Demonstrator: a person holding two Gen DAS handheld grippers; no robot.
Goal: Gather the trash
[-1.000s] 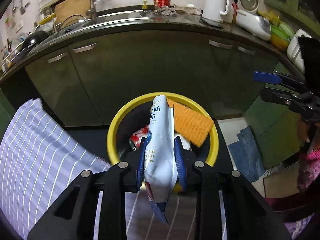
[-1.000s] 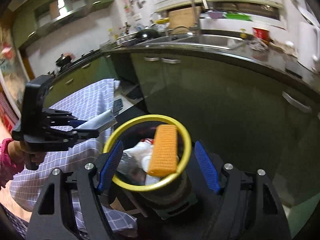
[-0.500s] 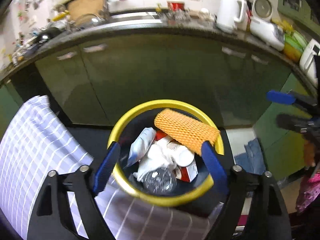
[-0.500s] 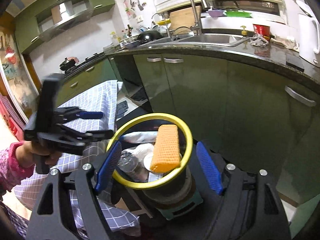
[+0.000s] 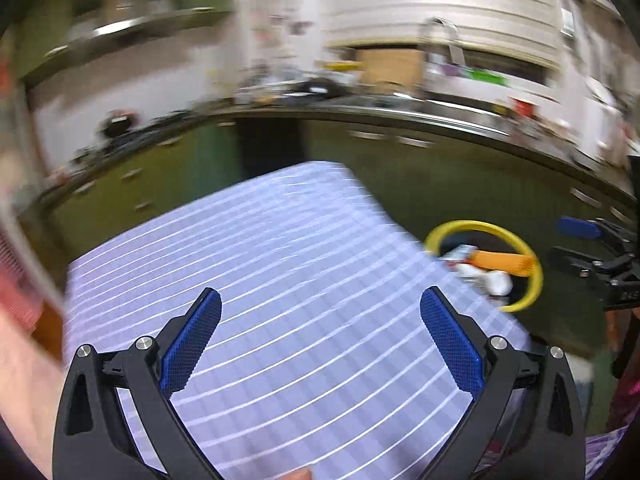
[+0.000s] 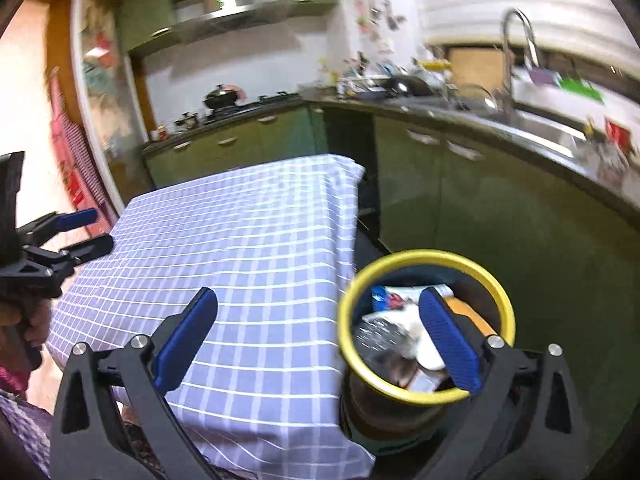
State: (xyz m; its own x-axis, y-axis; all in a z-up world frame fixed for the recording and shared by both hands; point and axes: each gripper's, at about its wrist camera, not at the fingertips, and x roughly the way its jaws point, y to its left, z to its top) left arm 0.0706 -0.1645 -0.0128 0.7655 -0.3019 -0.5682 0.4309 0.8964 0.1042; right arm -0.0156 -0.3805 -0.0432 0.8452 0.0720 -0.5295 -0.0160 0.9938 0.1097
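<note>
A yellow-rimmed trash bin [image 6: 505,300] stands on the floor right of the table, holding wrappers, a crushed bottle and an orange sponge-like piece [image 5: 504,261]. It also shows in the left wrist view [image 5: 534,280]. My left gripper [image 5: 320,338] is open and empty above the checked tablecloth [image 5: 300,280]. My right gripper [image 6: 316,340] is open and empty, its right finger over the bin. The left gripper shows at the left of the right wrist view [image 6: 86,232].
The tablecloth [image 6: 240,260] covers the table and hangs over its edges. Green kitchen cabinets [image 6: 500,208] and a counter with sink [image 6: 540,128] run behind. A stove with a pot [image 6: 220,98] is at the back left.
My left gripper let the blue-white packet drop into the bin, opened, and swung left over the table. My right gripper also turned left, away from above the bin.
</note>
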